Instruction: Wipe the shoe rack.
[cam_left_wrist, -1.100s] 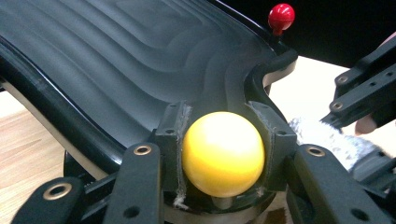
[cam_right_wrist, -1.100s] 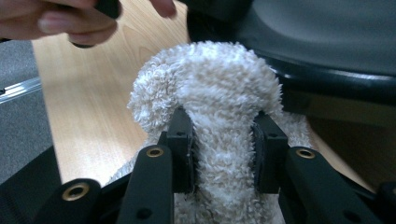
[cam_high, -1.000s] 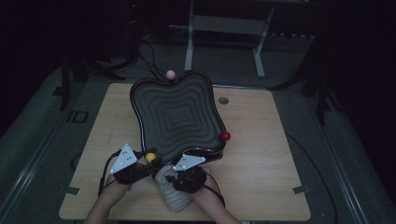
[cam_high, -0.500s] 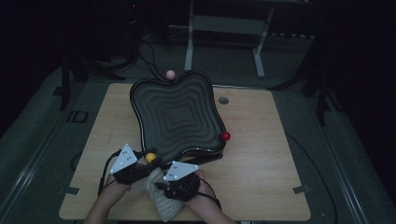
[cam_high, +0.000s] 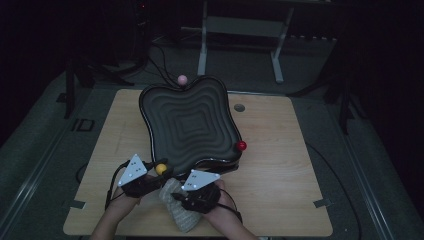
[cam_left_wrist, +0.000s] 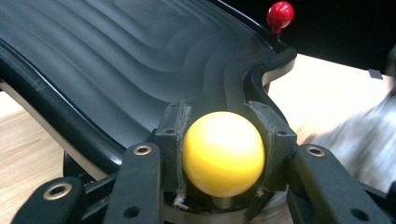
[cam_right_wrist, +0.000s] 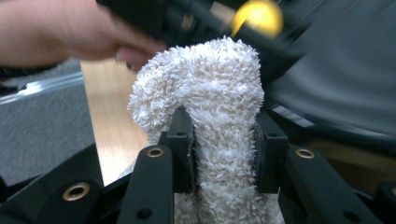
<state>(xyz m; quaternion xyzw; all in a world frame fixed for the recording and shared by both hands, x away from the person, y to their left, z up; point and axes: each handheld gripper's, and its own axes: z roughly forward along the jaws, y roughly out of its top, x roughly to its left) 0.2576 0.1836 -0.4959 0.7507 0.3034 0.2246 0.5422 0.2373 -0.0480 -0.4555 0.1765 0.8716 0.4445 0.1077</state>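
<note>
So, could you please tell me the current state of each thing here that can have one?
left gripper: shut on the yellow ball.
yellow ball: clamped between the pads, at the tray's near corner.
right gripper: shut on the white cloth.
white cloth: bunched, pinched, folded over above the jaws.
black tray: on the table, near edge raised, bare inside.
red ball: on its stem at the tray's rim.
pink ball: at the far rim.

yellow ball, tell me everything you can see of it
The yellow ball is a smooth, glossy, plastic-looking knob on a short stem at the near rim of the black ridged tray. The left gripper is shut on it, a padded jaw pressing each side. The white fluffy cloth lies just beside it, not touching it as far as shows.
</note>
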